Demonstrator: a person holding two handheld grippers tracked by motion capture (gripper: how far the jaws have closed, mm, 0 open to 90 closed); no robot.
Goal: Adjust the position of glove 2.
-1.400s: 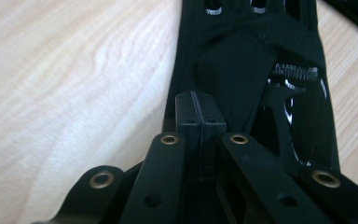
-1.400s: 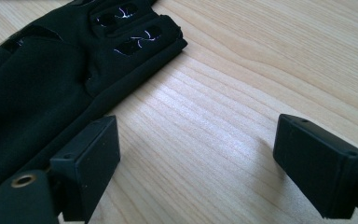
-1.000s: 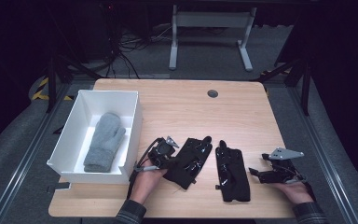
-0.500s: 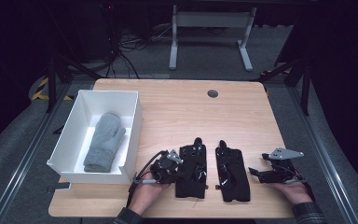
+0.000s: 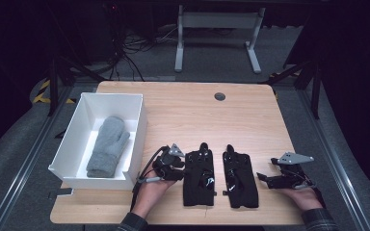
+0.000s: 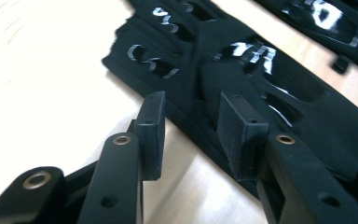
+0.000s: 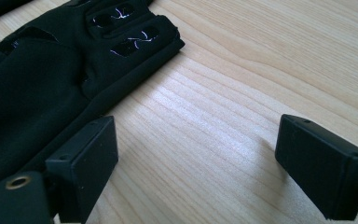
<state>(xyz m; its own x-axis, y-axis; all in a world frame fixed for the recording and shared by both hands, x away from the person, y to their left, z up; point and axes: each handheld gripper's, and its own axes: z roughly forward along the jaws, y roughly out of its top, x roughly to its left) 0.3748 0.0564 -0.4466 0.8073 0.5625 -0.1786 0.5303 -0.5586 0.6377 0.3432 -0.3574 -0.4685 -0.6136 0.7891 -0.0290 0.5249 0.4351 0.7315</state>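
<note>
Left claw (image 5: 179,166): jaws apart and just been opening; the edge of the left black glove (image 5: 199,178) lies between them in the left gripper view, pads not pressing on it.
Right claw (image 5: 266,179): jaws wide apart, bare wood between them, nothing held.
Left black glove, place: flat near the front edge of the surface (image 5: 183,110), about mid-width, touching the left claw on its left side.
Right black glove (image 5: 239,179), place: just beside the first, nearer the right edge; apart from the right claw.
Long axis: both gloves run front-to-back, fingers towards the far edge, cuffs towards the front edge.
Key relation: each glove lies inboard of its claw; the left claw is at its glove's edge, the right claw has a gap of bare wood to cross.
White box (image 5: 72,139): at the left edge, grey mitten (image 5: 107,145) inside, lying lengthwise.
Writing: glossy printed patches on the glove backs; no letters legible.
</note>
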